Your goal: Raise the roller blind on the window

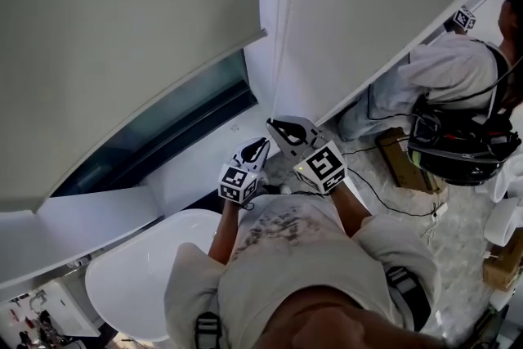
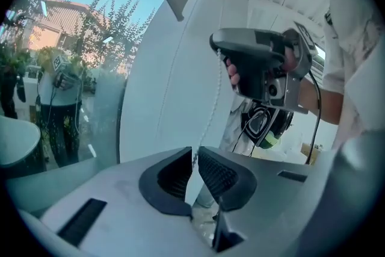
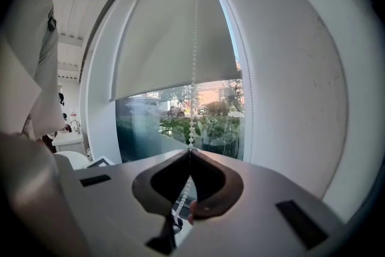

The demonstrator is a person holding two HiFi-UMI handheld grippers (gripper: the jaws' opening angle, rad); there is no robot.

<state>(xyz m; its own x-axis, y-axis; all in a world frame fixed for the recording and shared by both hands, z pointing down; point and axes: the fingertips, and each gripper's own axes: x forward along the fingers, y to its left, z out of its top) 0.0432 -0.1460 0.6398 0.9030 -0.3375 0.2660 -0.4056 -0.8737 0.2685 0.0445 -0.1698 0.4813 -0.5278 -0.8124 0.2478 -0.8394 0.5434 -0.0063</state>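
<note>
Your right hand-held gripper point(image 3: 190, 152) has its jaw tips pressed together on the bead chain point(image 3: 193, 63), which runs straight up the middle of the right gripper view. Your left hand-held gripper point(image 2: 194, 152) sits just below and left of it at the centre of the head view, jaws narrowed onto the same chain. The roller blind point(image 1: 106, 37) fills the upper left of the head view, partly lowered, with the window glass point(image 1: 172, 123) showing beneath its lower edge.
</note>
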